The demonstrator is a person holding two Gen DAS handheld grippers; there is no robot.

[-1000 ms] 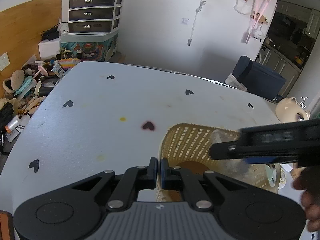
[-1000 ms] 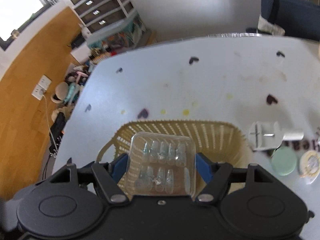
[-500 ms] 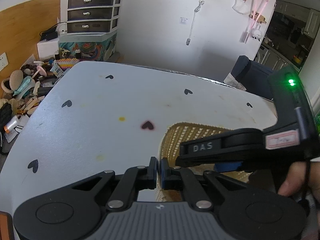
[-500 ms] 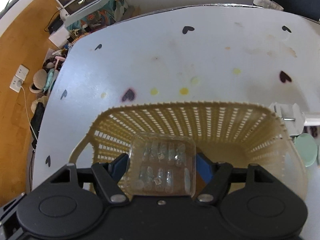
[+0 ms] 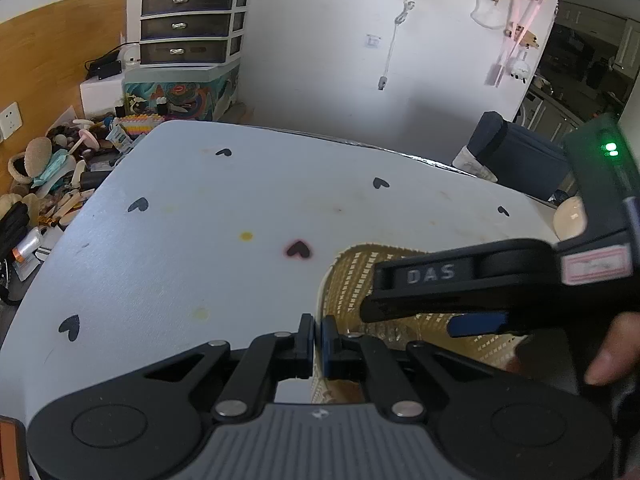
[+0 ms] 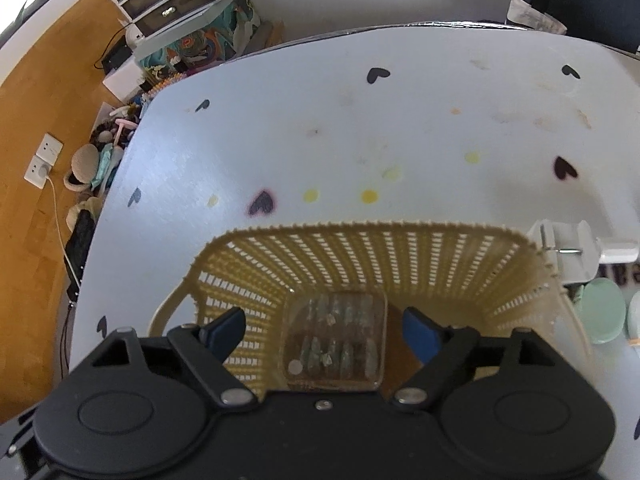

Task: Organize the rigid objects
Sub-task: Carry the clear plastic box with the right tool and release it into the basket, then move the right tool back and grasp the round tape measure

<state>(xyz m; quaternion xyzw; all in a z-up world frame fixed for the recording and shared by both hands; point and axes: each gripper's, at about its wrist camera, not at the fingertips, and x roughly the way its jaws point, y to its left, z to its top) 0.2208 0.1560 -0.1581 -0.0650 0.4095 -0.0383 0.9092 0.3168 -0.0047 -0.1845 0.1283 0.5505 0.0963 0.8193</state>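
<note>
The right gripper (image 6: pixel 322 330) hangs over the basket (image 6: pixel 360 252), and its jaws are opening. The clear box (image 6: pixel 334 342) lies in the basket between the blue pads (image 6: pixel 418 330), which do not touch it. The left gripper (image 5: pixel 314 334) has its jaws together by the basket's rim, holding nothing.

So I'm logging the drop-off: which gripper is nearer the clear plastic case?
Right. The right gripper hangs over the basket, jaws opening with the clear plastic case loose between them. The left gripper is shut at the basket's outer rim.

right gripper (image 6: pixel 322 330) jaws opening, clear case (image 6: pixel 334 340) released into basket (image 6: pixel 360 252)
</note>
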